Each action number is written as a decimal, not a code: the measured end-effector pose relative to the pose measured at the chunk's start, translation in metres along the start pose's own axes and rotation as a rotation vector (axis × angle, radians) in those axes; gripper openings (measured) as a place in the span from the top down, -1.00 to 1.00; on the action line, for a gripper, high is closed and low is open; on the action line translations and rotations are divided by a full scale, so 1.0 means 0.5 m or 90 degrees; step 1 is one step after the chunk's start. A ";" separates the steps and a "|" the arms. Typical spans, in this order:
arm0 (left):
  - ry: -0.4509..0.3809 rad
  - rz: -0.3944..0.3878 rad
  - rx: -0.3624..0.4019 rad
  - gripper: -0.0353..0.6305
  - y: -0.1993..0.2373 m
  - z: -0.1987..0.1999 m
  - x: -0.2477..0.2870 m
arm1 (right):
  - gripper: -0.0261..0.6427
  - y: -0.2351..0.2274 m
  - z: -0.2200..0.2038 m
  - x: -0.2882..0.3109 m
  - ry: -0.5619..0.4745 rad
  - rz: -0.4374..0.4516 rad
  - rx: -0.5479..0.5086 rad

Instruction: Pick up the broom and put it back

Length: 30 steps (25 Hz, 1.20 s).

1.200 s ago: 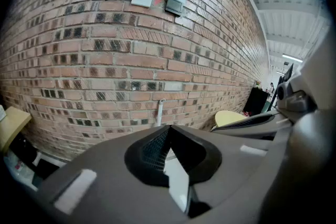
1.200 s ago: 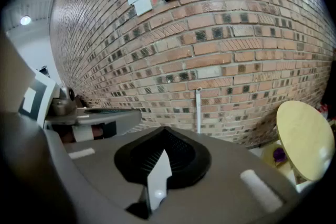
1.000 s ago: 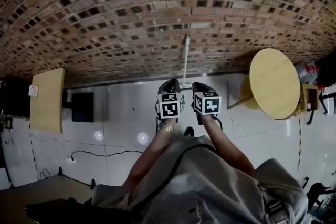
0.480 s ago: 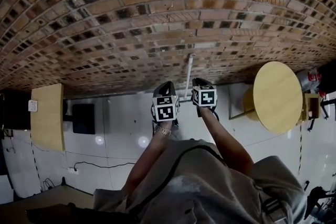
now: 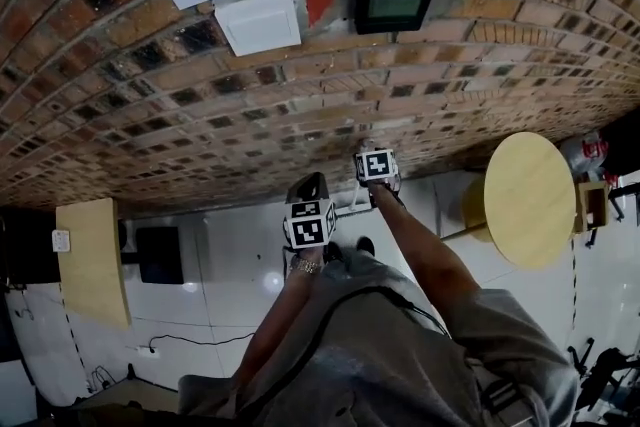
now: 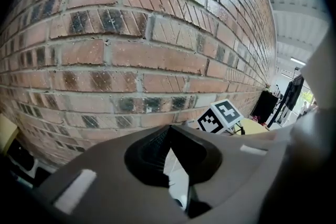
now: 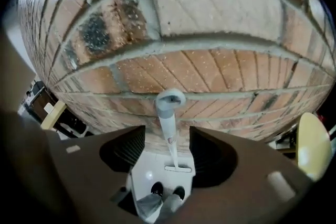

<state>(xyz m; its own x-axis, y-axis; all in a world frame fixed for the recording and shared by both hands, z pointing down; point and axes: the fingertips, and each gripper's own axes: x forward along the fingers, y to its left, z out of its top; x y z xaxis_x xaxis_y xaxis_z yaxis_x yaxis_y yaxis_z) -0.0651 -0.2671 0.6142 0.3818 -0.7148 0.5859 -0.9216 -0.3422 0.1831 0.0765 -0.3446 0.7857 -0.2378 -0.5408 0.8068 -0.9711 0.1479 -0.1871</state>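
Observation:
A white broom stands upright against the brick wall (image 5: pixel 200 105). In the right gripper view its grey looped handle top (image 7: pixel 169 102) rests on the bricks and its head (image 7: pixel 177 168) sits on the white floor. My right gripper (image 7: pixel 167 136) points down at it. Its jaws are opening and stand apart on either side of the handle without pressing it. In the head view the right gripper (image 5: pixel 376 165) covers most of the broom. My left gripper (image 5: pixel 309 215) hangs a little lower and left of it. Its jaws (image 6: pixel 168 131) meet at the tips with nothing between them.
A round yellow table (image 5: pixel 530 200) stands to the right near the wall. A wooden panel (image 5: pixel 92 260) and a black box (image 5: pixel 158 240) sit at the left. A cable (image 5: pixel 190 340) lies on the floor. A paper notice, a white box (image 5: pixel 260 22) and a black device (image 5: pixel 392 3) hang above.
Both grippers have moved toward the brick wall, the right one farther. The broom handle, seen above them earlier, is now mostly behind the right gripper. The head view has tipped up the wall.

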 end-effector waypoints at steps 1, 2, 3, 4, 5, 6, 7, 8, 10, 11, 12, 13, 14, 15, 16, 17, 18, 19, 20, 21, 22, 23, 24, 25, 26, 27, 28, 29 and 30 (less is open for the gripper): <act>0.002 0.003 0.001 0.88 0.002 0.004 0.003 | 0.21 0.000 0.005 0.018 0.008 0.005 -0.003; 0.002 0.006 0.001 0.88 0.005 0.010 0.004 | 0.21 0.000 0.010 0.033 0.016 0.004 -0.008; 0.000 0.011 0.000 0.88 0.009 0.016 0.002 | 0.21 -0.004 0.012 0.044 0.023 -0.005 -0.014; -0.003 0.017 -0.001 0.88 0.014 0.020 -0.001 | 0.23 -0.011 0.013 0.052 0.030 -0.022 -0.021; -0.004 0.023 -0.001 0.88 0.019 0.023 -0.003 | 0.30 -0.023 0.014 0.056 0.032 -0.046 -0.024; -0.005 0.031 -0.003 0.88 0.026 0.026 -0.004 | 0.48 -0.035 0.018 0.057 0.027 -0.068 -0.021; -0.005 0.039 -0.005 0.88 0.035 0.028 -0.004 | 0.57 -0.043 0.023 0.056 0.018 -0.083 -0.014; -0.005 0.046 -0.008 0.88 0.044 0.029 -0.005 | 0.63 -0.046 0.024 0.054 0.013 -0.088 -0.007; -0.007 0.057 -0.015 0.88 0.059 0.033 -0.004 | 0.63 -0.044 0.019 0.052 0.014 -0.080 -0.012; -0.009 0.060 -0.017 0.88 0.062 0.036 -0.002 | 0.63 -0.042 0.018 0.048 0.016 -0.071 -0.023; -0.011 0.061 -0.018 0.88 0.063 0.040 0.001 | 0.63 -0.040 0.014 0.039 0.018 -0.062 -0.034; -0.013 0.061 -0.016 0.88 0.062 0.043 0.004 | 0.63 -0.036 0.002 0.025 0.022 -0.053 -0.039; -0.013 0.060 -0.014 0.88 0.059 0.045 0.008 | 0.63 -0.028 -0.015 0.005 0.027 -0.041 -0.040; -0.014 0.057 -0.010 0.88 0.056 0.047 0.013 | 0.63 -0.014 -0.035 -0.017 0.033 -0.024 -0.040; -0.014 0.053 -0.007 0.88 0.051 0.050 0.019 | 0.63 0.001 -0.053 -0.041 0.036 -0.004 -0.043; -0.015 0.048 -0.004 0.88 0.046 0.052 0.026 | 0.63 0.013 -0.061 -0.067 0.031 0.008 -0.053; -0.016 0.044 -0.001 0.88 0.041 0.056 0.034 | 0.63 0.020 -0.058 -0.095 0.018 0.012 -0.068; -0.017 0.039 0.001 0.88 0.036 0.058 0.041 | 0.63 0.027 -0.048 -0.127 0.001 0.012 -0.080; -0.017 0.035 0.003 0.88 0.030 0.061 0.047 | 0.63 0.033 -0.033 -0.159 -0.017 0.012 -0.090; -0.017 0.030 0.004 0.88 0.023 0.063 0.053 | 0.63 0.039 -0.014 -0.191 -0.037 0.013 -0.096; -0.018 0.024 0.004 0.88 0.015 0.066 0.058 | 0.63 0.044 0.004 -0.221 -0.055 0.016 -0.098; -0.020 0.019 0.004 0.88 0.007 0.070 0.063 | 0.63 0.048 0.020 -0.246 -0.069 0.022 -0.097; -0.025 0.014 0.005 0.88 -0.001 0.077 0.068 | 0.63 0.052 0.034 -0.267 -0.078 0.029 -0.093; -0.029 0.012 0.009 0.88 -0.007 0.084 0.071 | 0.63 0.056 0.048 -0.286 -0.085 0.035 -0.089; -0.034 0.010 0.013 0.88 -0.012 0.091 0.074 | 0.63 0.063 0.060 -0.300 -0.093 0.040 -0.084; -0.038 0.009 0.017 0.88 -0.016 0.097 0.075 | 0.63 0.069 0.070 -0.311 -0.100 0.045 -0.080; -0.041 0.007 0.021 0.88 -0.021 0.102 0.076 | 0.63 0.075 0.078 -0.319 -0.105 0.048 -0.077; -0.042 0.003 0.024 0.88 -0.026 0.107 0.078 | 0.63 0.079 0.083 -0.323 -0.108 0.052 -0.075; -0.042 -0.001 0.025 0.88 -0.031 0.110 0.079 | 0.62 0.083 0.086 -0.326 -0.110 0.056 -0.072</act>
<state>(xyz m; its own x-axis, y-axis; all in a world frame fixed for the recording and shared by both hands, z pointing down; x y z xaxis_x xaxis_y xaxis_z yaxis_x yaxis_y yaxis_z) -0.0318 -0.3233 0.5912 0.3876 -0.7528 0.5321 -0.9183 -0.3655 0.1519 0.0743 -0.2858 0.6222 -0.3303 -0.6536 0.6809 -0.9406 0.2878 -0.1800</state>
